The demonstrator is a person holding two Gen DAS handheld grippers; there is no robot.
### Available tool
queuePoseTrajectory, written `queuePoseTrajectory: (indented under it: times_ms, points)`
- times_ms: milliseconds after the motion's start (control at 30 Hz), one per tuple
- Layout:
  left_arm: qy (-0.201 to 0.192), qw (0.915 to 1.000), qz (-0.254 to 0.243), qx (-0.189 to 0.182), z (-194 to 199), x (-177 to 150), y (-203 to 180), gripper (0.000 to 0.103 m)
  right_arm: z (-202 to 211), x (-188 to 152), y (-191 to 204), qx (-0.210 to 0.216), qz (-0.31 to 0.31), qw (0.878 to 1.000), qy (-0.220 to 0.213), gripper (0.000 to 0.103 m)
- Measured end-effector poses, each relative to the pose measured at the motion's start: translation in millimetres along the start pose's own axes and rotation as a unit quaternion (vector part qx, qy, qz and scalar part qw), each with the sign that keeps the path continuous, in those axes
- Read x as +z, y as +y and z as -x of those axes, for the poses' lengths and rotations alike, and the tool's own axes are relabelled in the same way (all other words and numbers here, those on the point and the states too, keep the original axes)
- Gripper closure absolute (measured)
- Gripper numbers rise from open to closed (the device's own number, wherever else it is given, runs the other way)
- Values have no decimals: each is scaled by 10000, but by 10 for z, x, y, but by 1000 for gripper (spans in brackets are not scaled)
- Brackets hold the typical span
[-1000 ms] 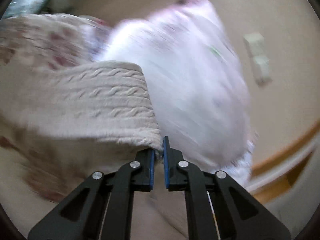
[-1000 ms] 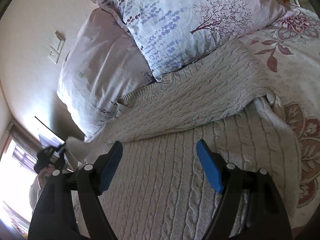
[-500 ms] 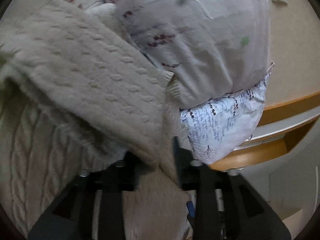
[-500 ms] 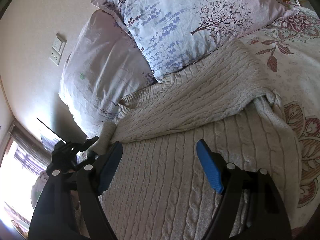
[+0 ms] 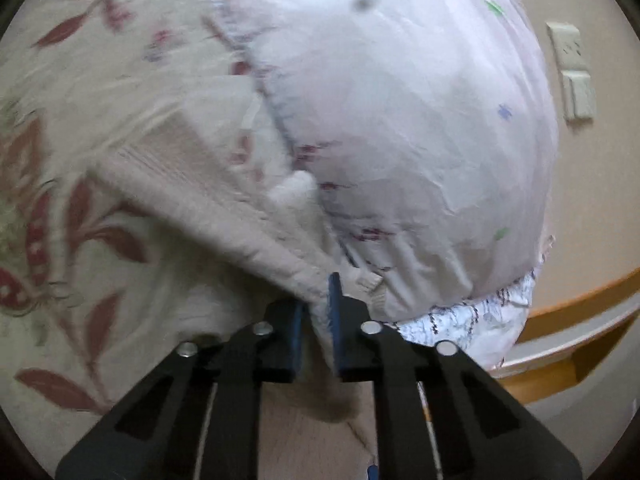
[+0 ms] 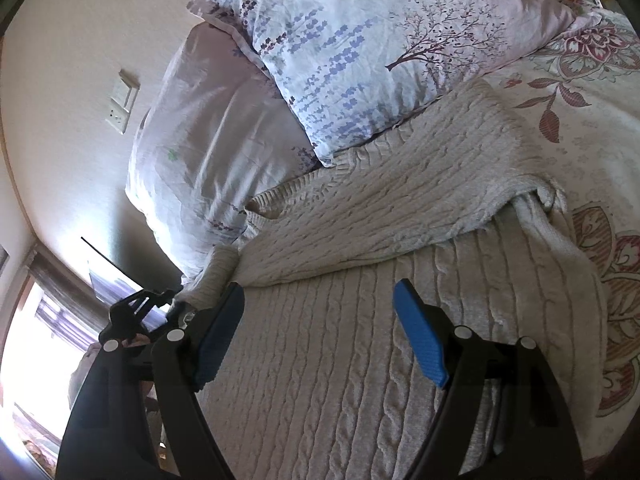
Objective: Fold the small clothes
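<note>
A cream cable-knit sweater (image 6: 360, 320) lies on the bed, one sleeve (image 6: 400, 184) folded across its body. My left gripper (image 5: 318, 308) is shut on the cuff of the other sleeve (image 5: 224, 220) and holds it beside the pillow; the left gripper also shows in the right wrist view (image 6: 144, 312) at the sweater's left edge. My right gripper (image 6: 320, 320) is open and empty, hovering over the sweater's body.
Two pale floral pillows (image 6: 360, 40) (image 5: 400, 120) lie at the head of the bed. The floral bedsheet (image 6: 592, 100) spreads to the right. A wall switch plate (image 6: 122, 100) and wooden bed frame (image 5: 580, 320) are close by.
My left gripper has swung with the sleeve cuff, pulling it away from the sweater toward the pillow side. The right gripper has stayed still and open.
</note>
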State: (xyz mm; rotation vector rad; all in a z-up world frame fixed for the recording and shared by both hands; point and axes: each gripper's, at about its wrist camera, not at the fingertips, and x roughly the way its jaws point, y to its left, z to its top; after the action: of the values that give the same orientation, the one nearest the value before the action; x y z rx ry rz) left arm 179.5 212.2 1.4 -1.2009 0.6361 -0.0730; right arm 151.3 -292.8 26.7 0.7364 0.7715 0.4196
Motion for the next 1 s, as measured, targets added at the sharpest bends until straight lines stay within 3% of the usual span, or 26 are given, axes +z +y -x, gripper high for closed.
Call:
queuePoseTrajectory:
  times_ms: [167, 333, 400, 433, 533, 567, 667, 733, 800, 867, 1000]
  points:
    - [446, 9929, -989, -481, -288, -324, -675, 95, 12, 3, -2, 50, -30, 10000, -19, 24]
    - [1200, 9695, -2003, -744, -774, -956, -1258, 95, 20, -1, 0, 41, -48, 10000, -44, 24]
    - [1653, 9496, -2607, -552, -1053, -1304, -1423, 90, 27, -3, -1, 32, -58, 10000, -54, 24]
    - [1842, 9399, -2840, -457, -1142, -1423, -1461, 77, 31, -5, -1, 21, -64, 10000, -63, 24]
    - [2516, 8985, -3596, -92, -1375, -1858, -1485, 47, 25, 6, -8, -48, -99, 9999, -1, 24]
    - [2634, 8840, -3861, -83, -1366, -1962, -1475, 45, 26, 10, -5, -93, -83, 9999, 57, 24]
    - [2486, 8590, -4474, -107, -1134, -1993, -1478, 36, 75, 62, 42, -366, -4, 9990, 238, 24]
    - [2109, 8548, -4742, -50, -858, -1843, -1458, 28, 133, 141, 68, -387, -44, 9988, 300, 25]
    - [1773, 8573, -4833, 127, -621, -1649, -1388, 26, 161, 261, 107, -406, -94, 9983, 398, 27]
    - [1302, 8602, -4898, 575, -405, -1412, -1305, 26, 152, 374, 145, -452, -93, 9978, 480, 30]
    - [755, 8633, -4779, 1435, -92, -992, -962, 26, -33, 590, 148, -782, -131, 9941, 736, 39]
